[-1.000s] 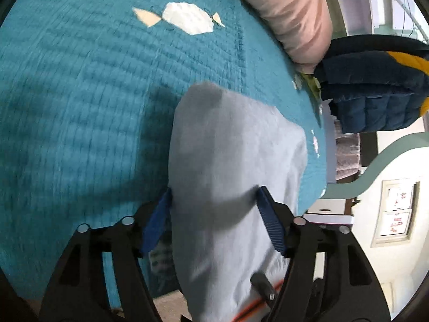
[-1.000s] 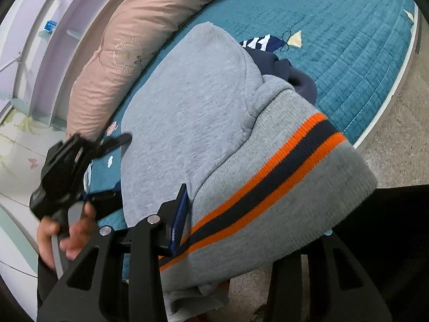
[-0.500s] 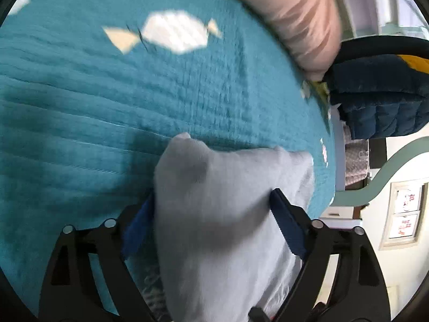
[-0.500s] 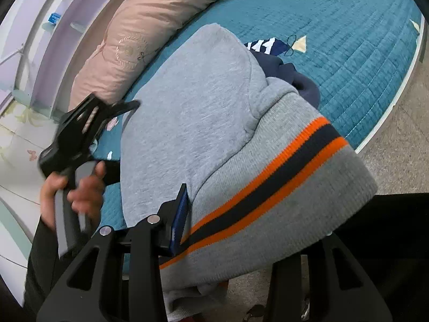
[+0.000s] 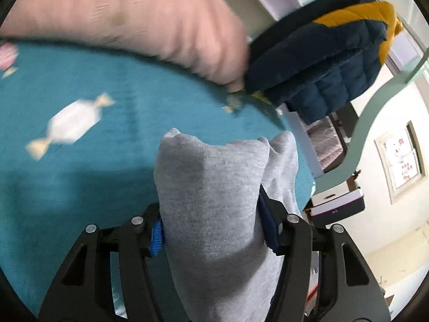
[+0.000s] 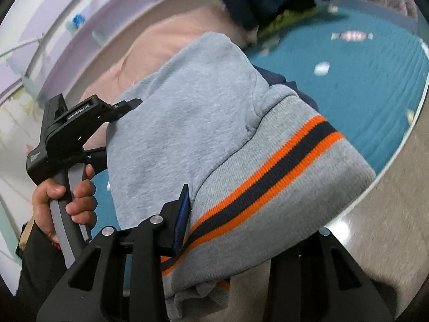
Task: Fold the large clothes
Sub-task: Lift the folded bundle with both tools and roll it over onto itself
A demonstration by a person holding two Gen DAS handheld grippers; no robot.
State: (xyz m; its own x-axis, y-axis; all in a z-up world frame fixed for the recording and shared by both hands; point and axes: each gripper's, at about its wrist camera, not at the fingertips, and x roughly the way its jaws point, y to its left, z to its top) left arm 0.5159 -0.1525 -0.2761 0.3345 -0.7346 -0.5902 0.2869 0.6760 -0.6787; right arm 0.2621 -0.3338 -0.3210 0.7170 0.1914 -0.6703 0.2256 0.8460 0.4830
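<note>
A grey sweatshirt (image 6: 187,123) with an orange and navy striped ribbed hem (image 6: 270,166) hangs bunched between both grippers above a teal quilted bed cover (image 5: 80,182). My left gripper (image 5: 211,228) is shut on a thick fold of the grey fabric (image 5: 211,201); it also shows in the right wrist view (image 6: 80,123), held by a hand. My right gripper (image 6: 241,214) is shut on the hem end of the sweatshirt; its right finger is hidden under the cloth.
A long pink pillow (image 5: 134,18) lies along the far side of the bed. A folded navy and yellow puffer jacket (image 5: 321,53) sits at the bed's end. The bed edge (image 6: 402,145) meets a beige floor. Shelving (image 6: 53,26) lines the wall.
Both grippers have lifted and swung the sweatshirt toward the pillow and the puffer jacket. The left gripper holds a tighter, narrower bunch of fabric than before.
</note>
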